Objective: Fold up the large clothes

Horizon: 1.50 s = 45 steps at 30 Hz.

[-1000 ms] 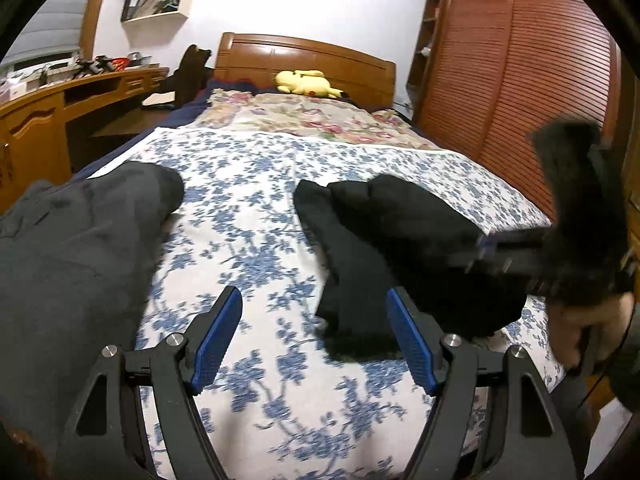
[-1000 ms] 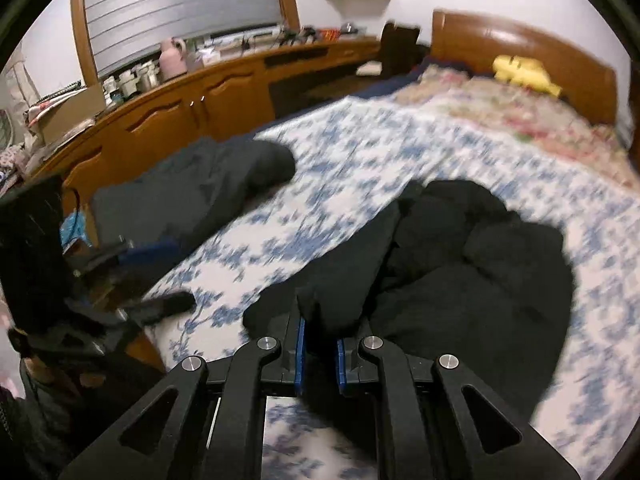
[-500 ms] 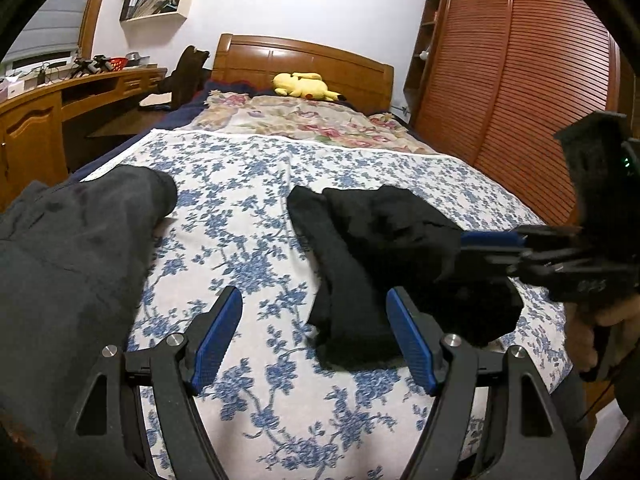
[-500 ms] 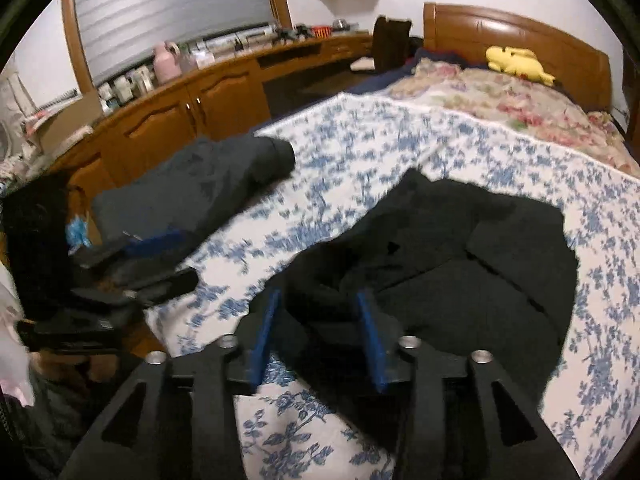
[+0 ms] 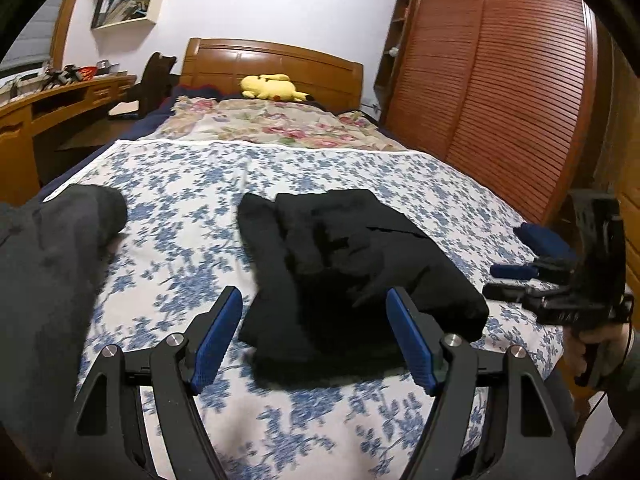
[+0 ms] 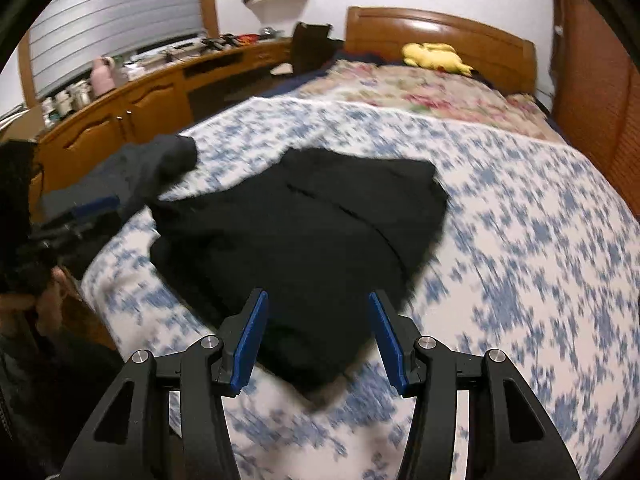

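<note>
Black garment folded on bed; left gripper and right gripper both spread, holding nothing

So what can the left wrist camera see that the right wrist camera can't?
Only the left wrist view shows the brown slatted wooden wardrobe doors face on, and the right tool out at the side. Only the right wrist view shows the grey striped window blind, the pink bottle on the long wooden counter and the left tool. Both show the folded black garment, the dark grey garment and the yellow plush toy.
</note>
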Tool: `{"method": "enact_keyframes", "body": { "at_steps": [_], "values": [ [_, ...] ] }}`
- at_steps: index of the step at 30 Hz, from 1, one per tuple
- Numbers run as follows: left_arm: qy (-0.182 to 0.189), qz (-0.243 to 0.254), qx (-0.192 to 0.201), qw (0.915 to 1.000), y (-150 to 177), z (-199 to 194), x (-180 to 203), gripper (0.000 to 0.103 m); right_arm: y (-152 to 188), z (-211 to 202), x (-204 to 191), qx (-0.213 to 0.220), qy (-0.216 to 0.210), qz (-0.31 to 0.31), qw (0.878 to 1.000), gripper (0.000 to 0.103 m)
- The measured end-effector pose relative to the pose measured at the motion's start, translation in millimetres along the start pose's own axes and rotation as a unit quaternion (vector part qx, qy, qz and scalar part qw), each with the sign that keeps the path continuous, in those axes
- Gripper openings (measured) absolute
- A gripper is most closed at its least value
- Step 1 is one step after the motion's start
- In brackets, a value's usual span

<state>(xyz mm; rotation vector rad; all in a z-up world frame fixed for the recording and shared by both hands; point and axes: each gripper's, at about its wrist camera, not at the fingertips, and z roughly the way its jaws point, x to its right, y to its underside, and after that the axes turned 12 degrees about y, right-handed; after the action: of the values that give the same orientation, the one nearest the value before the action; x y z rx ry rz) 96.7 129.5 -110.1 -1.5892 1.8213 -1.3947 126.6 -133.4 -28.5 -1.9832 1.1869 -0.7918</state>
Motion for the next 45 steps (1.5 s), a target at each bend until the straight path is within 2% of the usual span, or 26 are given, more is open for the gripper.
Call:
{"method": "enact_keyframes", "body": {
  "at_steps": [6, 9, 12, 17, 19, 20, 21, 22, 33, 35, 36, 37, 41, 42, 43, 45],
  "values": [
    [0.007, 0.007, -0.015, 0.9998, -1, 24, 10, 0.075, 9, 0, 3, -0.011, 0.000, 0.002, 1.000, 0.054],
    [0.007, 0.011, -0.012, 0.9998, -1, 27, 15, 0.075, 11, -7, 5, -0.012, -0.006, 0.004, 1.000, 0.054],
    [0.007, 0.016, -0.008, 0.9998, -2, 28, 17, 0.075, 17, 4, 4, -0.021, -0.009, 0.000, 1.000, 0.054],
    [0.013, 0.011, -0.002, 0.9999, 0, 28, 15, 0.052, 24, 14, 0, -0.035, -0.007, -0.003, 0.999, 0.054],
    [0.017, 0.005, -0.002, 0.9999, -1, 28, 11, 0.035, 26, 18, -1, -0.042, -0.009, 0.001, 0.999, 0.054],
    [0.019, 0.000, -0.003, 0.9998, 0, 29, 9, 0.029, 26, 20, -1, -0.043, -0.009, 0.002, 0.999, 0.054],
    [0.017, -0.001, -0.003, 0.9998, 0, 29, 7, 0.019, 27, 21, -1, -0.043, -0.008, 0.003, 0.999, 0.054],
    [0.014, -0.001, -0.004, 0.9999, -1, 29, 6, 0.017, 26, 21, -1, -0.042, -0.007, 0.003, 0.999, 0.054],
    [0.014, -0.008, -0.013, 0.9998, 2, 25, 0, 0.015, 21, 24, -4, -0.032, -0.003, -0.001, 0.999, 0.054],
    [0.012, -0.016, -0.019, 0.9996, 2, 28, -3, 0.019, 21, 25, -5, -0.033, -0.003, -0.005, 0.999, 0.054],
    [0.011, -0.018, -0.022, 0.9995, 2, 30, -5, 0.026, 21, 25, -6, -0.034, -0.002, -0.007, 0.999, 0.054],
    [0.012, -0.021, -0.027, 0.9993, 2, 33, -6, 0.029, 21, 26, -6, -0.034, -0.001, -0.009, 0.999, 0.054],
    [0.009, -0.013, -0.026, 0.9995, 4, 36, -1, 0.029, 20, 27, -5, -0.034, 0.000, -0.010, 0.999, 0.054],
    [0.009, -0.006, -0.022, 0.9997, 4, 35, 1, 0.028, 19, 27, -4, -0.033, 0.001, -0.009, 0.999, 0.054],
    [0.011, 0.001, -0.019, 0.9998, 4, 34, 4, 0.013, 18, 28, -4, -0.033, 0.001, -0.008, 0.999, 0.054],
    [0.013, 0.005, -0.012, 0.9998, 3, 31, 7, 0.009, 17, 27, -3, -0.031, 0.002, -0.006, 1.000, 0.054]
  ]
}}
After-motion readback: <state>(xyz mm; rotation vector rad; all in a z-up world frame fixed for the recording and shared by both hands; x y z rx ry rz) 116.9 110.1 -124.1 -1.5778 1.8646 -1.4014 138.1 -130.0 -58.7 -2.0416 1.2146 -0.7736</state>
